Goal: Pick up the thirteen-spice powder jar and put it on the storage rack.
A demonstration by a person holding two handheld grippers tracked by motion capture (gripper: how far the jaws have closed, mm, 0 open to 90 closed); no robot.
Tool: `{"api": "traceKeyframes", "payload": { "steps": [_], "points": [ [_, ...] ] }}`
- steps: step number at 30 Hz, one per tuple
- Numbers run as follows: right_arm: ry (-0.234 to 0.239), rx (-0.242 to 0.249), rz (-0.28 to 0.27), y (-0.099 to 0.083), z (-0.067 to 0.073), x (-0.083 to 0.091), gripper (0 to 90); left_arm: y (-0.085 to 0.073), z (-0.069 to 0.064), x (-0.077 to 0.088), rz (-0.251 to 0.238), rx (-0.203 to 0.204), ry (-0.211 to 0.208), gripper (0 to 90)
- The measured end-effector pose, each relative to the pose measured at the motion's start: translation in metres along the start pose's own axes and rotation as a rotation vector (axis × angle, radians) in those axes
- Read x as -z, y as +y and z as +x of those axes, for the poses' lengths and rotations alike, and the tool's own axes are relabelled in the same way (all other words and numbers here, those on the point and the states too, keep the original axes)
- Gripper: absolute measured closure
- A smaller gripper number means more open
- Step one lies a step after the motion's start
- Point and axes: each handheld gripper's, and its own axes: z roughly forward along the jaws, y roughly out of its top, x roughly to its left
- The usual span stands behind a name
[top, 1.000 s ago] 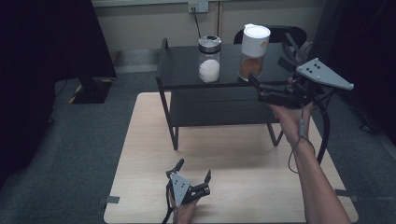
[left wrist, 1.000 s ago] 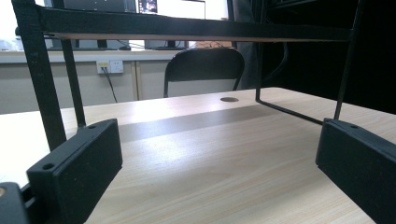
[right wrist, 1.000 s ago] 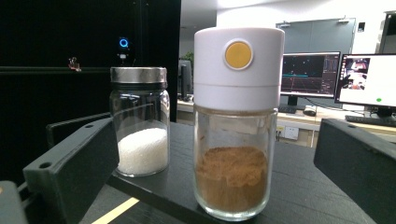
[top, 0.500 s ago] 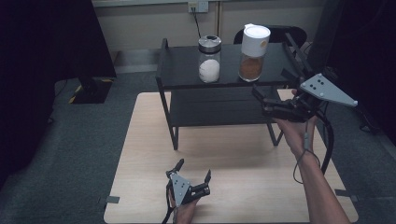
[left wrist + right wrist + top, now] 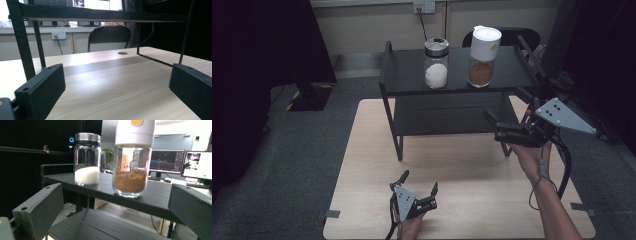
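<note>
Since your right tongs (image 5: 492,125) hang level off the rack's (image 5: 412,85) right end with their jaws spread wide and nothing between them, they read as lined up on the brown jar (image 5: 482,52), which stands squarely between the jaws in the right gripper view (image 5: 130,162). Holding them at shelf height makes sense: the jar is tall, and a grip on the glass below the cap would be steadier than one on the cap. They are well apart from the jar, though, at about five o'clock from it in the high view, so a reach toward eleven o'clock is what I judge comes next.

Your left tongs (image 5: 417,192) sit low at six o'clock on the worktop (image 5: 362,165), also wide and empty, pointing under the rack; they look parked out of the way.

That brown jar stands upright on the top shelf, toward its right end, at three o'clock from the white jar (image 5: 436,64) and apart from it. It is clear glass with a tall white cap bearing a small orange dot, and brown powder fills roughly its lower third. Its neighbour is shorter, has a metal lid and holds white grains.
</note>
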Motion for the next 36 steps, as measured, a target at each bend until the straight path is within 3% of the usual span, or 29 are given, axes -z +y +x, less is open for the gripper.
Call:
{"api": "traceKeyframes", "payload": {
  "steps": [23,36],
  "points": [
    [-0.039,-0.019,0.014,-0.045,0.008,0.030,0.0,0.000,0.000,0.000,-0.001,0.000,0.003,0.1],
    [-0.080,-0.020,0.021,-0.078,0.021,0.048,0.0,0.000,-0.001,0.000,-0.001,0.000,0.004,0.1]
  ]
}}
